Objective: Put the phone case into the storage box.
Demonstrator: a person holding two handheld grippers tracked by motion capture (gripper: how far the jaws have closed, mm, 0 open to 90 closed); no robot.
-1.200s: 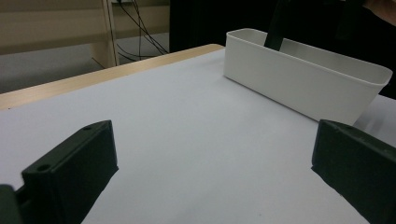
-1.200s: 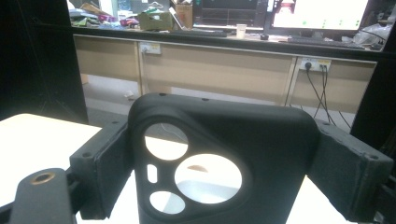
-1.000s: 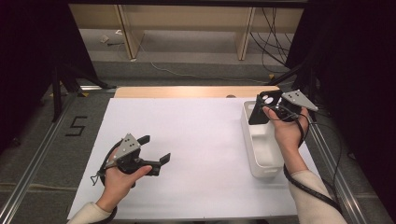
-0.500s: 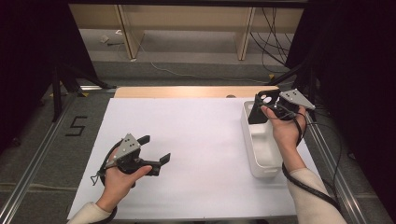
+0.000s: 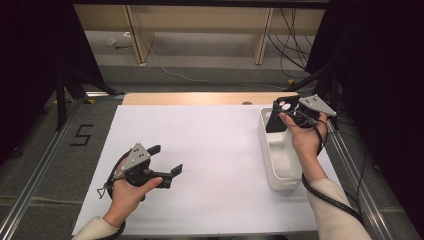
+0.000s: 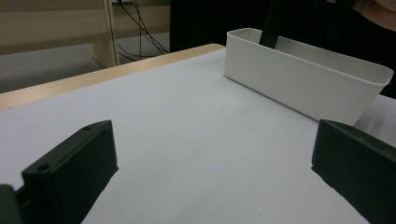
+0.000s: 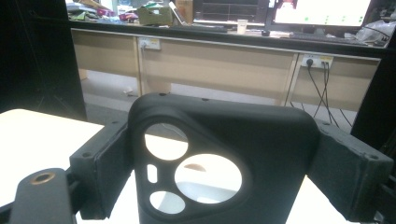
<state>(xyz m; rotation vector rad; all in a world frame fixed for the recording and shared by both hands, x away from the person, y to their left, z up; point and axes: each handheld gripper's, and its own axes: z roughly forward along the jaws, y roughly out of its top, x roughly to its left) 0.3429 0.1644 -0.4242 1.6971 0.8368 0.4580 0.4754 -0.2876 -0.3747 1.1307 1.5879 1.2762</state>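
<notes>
Black phone case (image 5: 276, 115), clamped by its sides in the right gripper (image 5: 295, 114), has lifted slightly over the far end of the white bin (image 5: 280, 172) at right, suggesting removal is under way, while the left gripper (image 5: 159, 161) rests spread and empty at near left.

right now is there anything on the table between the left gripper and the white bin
Nothing: in the left gripper view, bare white tabletop runs from the open left gripper to the white bin.
</notes>
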